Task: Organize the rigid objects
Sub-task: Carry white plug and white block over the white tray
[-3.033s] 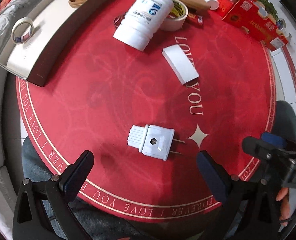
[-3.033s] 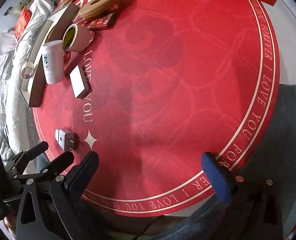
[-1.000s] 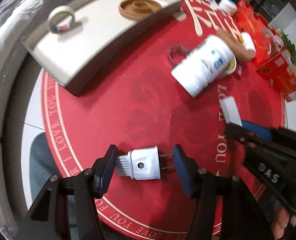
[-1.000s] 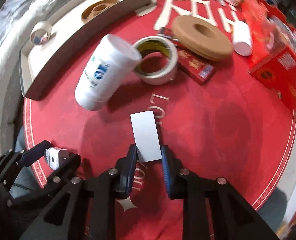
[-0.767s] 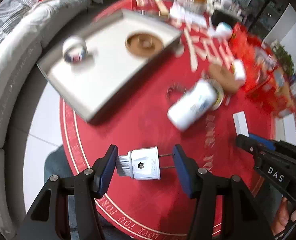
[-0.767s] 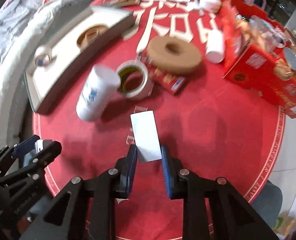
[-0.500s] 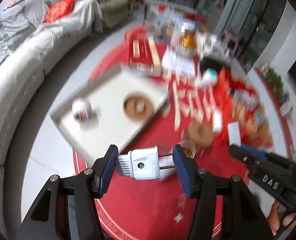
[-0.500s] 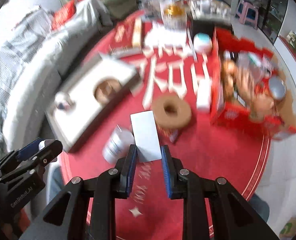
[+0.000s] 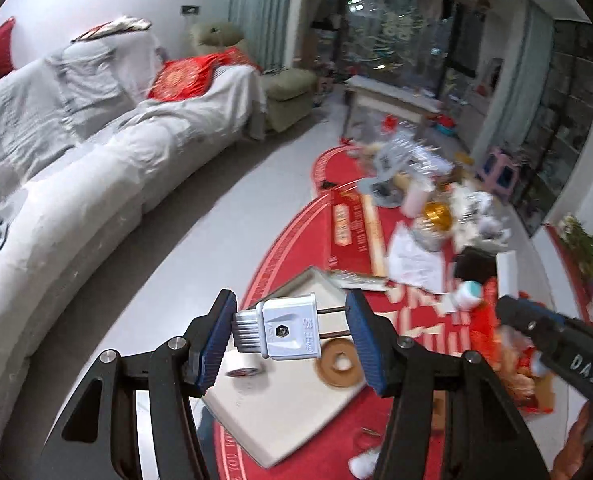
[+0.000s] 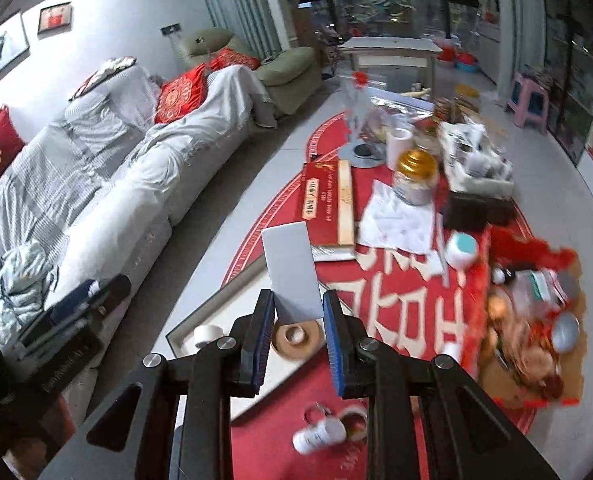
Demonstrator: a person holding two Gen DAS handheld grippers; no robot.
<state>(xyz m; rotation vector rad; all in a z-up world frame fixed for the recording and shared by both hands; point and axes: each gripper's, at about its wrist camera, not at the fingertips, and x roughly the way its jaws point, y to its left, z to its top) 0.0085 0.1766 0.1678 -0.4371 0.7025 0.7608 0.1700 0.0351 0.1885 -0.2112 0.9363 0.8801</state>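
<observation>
High above the red table, my left gripper point(image 9: 292, 326) is shut on a white electrical plug point(image 9: 286, 327), gripped end to end, its two prongs against the right pad. Below it lies the shallow beige tray point(image 9: 280, 424) holding a brown ring point(image 9: 338, 368) and a tape roll point(image 9: 245, 371). My right gripper point(image 10: 298, 316) is shut on a flat white rectangular block point(image 10: 292, 270) that stands up between its blue pads. The same tray point(image 10: 220, 312) shows under it with a white tape roll point(image 10: 208, 335) and a brown ring point(image 10: 298, 338). A white bottle point(image 10: 320, 434) lies on the mat.
The red round mat point(image 10: 448, 312) is crowded at the far side with a gold-lidded jar point(image 10: 414, 180), papers, red boxes point(image 10: 328, 204) and small containers. A grey sofa point(image 10: 96, 184) with red cushions runs along the left. Bare floor lies between sofa and table.
Both grippers have risen well above the table and tilted up, carrying the plug and the white block; the view now takes in the sofa and room beyond.
</observation>
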